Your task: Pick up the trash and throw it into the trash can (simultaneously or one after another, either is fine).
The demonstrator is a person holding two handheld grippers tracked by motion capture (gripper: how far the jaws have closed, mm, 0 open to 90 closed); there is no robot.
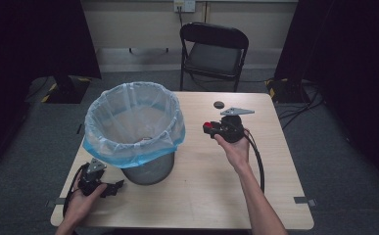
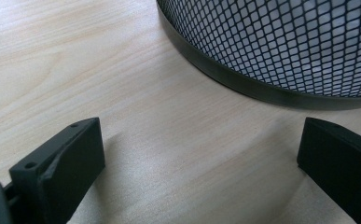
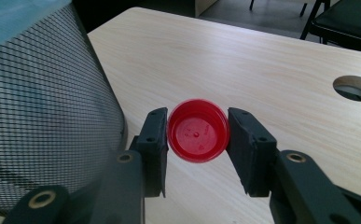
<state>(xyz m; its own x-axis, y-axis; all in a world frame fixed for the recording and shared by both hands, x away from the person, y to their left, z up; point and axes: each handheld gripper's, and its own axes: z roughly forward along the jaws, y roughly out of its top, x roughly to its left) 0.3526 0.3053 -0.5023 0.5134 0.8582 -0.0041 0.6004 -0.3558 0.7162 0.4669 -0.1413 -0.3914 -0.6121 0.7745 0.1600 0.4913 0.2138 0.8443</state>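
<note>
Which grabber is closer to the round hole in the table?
The right. The right gripper holds a red cap just in front of the hole. The left gripper sits at the table's near left, beyond the bin.

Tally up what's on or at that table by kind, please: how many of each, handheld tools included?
Grippers: 2, left with fingers apart, right clamping the cap.
Mesh bins with a blue liner: 1.
Red caps: 1.
Chairs: 1, behind the table.
Tables: 1.
Total: 6.
</note>
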